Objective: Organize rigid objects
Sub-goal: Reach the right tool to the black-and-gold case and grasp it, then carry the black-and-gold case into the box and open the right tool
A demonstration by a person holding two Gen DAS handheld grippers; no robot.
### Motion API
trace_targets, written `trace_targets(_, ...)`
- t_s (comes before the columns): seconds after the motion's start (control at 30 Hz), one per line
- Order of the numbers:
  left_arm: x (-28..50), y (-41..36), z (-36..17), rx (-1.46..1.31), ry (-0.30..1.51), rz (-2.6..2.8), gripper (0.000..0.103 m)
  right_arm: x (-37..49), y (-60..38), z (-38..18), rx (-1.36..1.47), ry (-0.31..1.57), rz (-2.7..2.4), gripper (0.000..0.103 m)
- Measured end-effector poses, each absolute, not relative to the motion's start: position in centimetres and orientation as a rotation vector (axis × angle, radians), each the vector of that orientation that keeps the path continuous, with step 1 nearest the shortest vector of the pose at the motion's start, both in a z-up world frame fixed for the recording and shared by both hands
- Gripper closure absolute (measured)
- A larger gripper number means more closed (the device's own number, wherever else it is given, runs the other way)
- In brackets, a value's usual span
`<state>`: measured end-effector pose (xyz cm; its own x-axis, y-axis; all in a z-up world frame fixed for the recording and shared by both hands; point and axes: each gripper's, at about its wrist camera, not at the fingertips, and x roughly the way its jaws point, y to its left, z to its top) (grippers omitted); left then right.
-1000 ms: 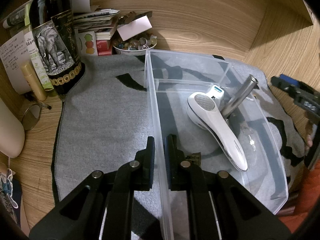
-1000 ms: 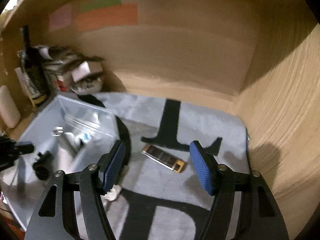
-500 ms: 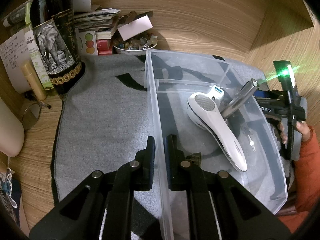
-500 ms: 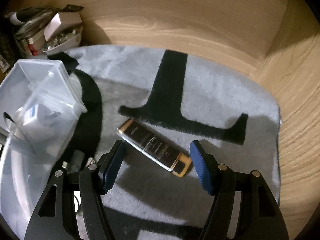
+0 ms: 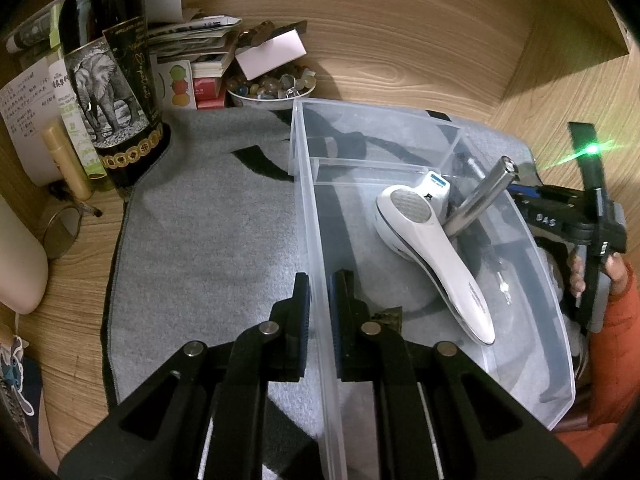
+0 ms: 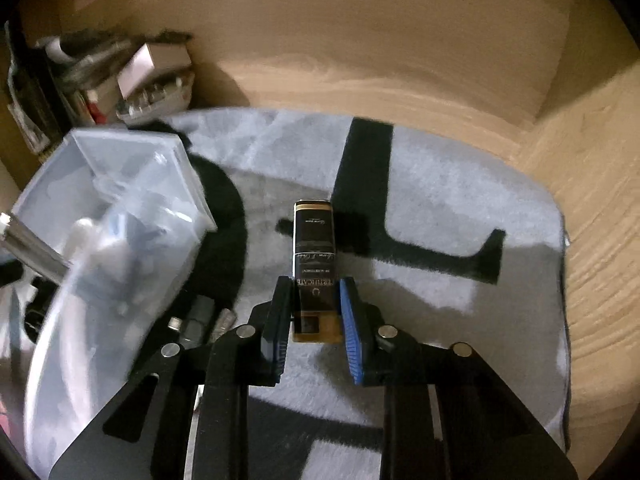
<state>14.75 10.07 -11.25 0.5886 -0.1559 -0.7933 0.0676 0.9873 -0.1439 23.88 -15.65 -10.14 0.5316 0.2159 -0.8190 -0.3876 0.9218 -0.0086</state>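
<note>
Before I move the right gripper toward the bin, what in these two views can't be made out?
- Right wrist view: the clear bin and its contents are motion-blurred; items inside are unidentifiable.
- Right wrist view: small metal pieces beside the bin are dark and half hidden by the right gripper.
- Right wrist view: whether the black-and-gold box is off the towel.
- Left wrist view: the small dark object in the bin, behind the left gripper.

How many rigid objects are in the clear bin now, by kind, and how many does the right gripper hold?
White handheld device in clear bin: 1
Metal tube in bin: 1
Black-and-gold box in right gripper: 1
Total: 3
</note>
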Motion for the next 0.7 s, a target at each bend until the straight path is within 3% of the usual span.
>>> trace_targets(0.47,14.8,10.1,-11.2,-0.102,0.932,-0.131,0.093,18.5,-12.8,-2.3,-0.188,0.697,0.507,0.081)
trace_targets(0.7,14.8,10.1,-11.2,-0.102,0.932,-0.131,0.093,16.4,-9.3,-1.7,-0.224,0.66,0.614,0.081)
